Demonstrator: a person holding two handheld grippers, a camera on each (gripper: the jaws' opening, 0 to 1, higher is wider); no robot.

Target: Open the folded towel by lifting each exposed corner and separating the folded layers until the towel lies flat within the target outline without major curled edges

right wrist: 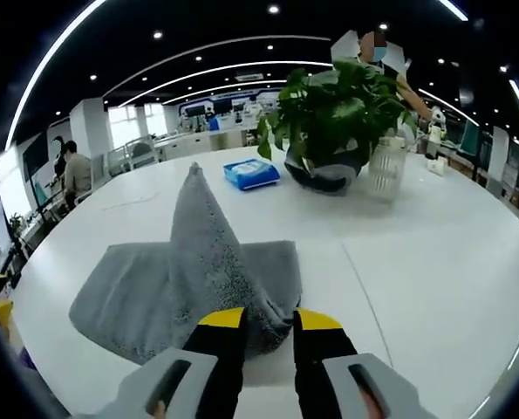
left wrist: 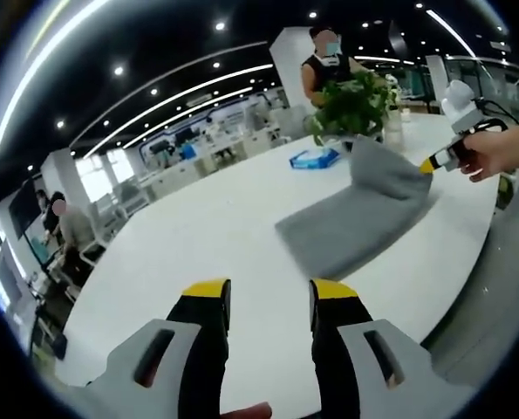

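White counter (right wrist: 433, 253) bearing grey towel (right wrist: 146, 297): my right claw (right wrist: 268, 325) pinches its near corner, raised fold running away from me; my left claw (left wrist: 269, 301) hangs open, well apart

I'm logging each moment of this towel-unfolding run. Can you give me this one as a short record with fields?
towel: grey towel, partly folded, one layer pulled up into a peak
right gripper: shut on a towel corner, lifting it
left gripper: open, above bare table, holding nothing
table: white, towel lying on it
behind towel: potted plant, blue pack, white holder
target outline: none I can make out
people: one standing past the plant, others seated far off
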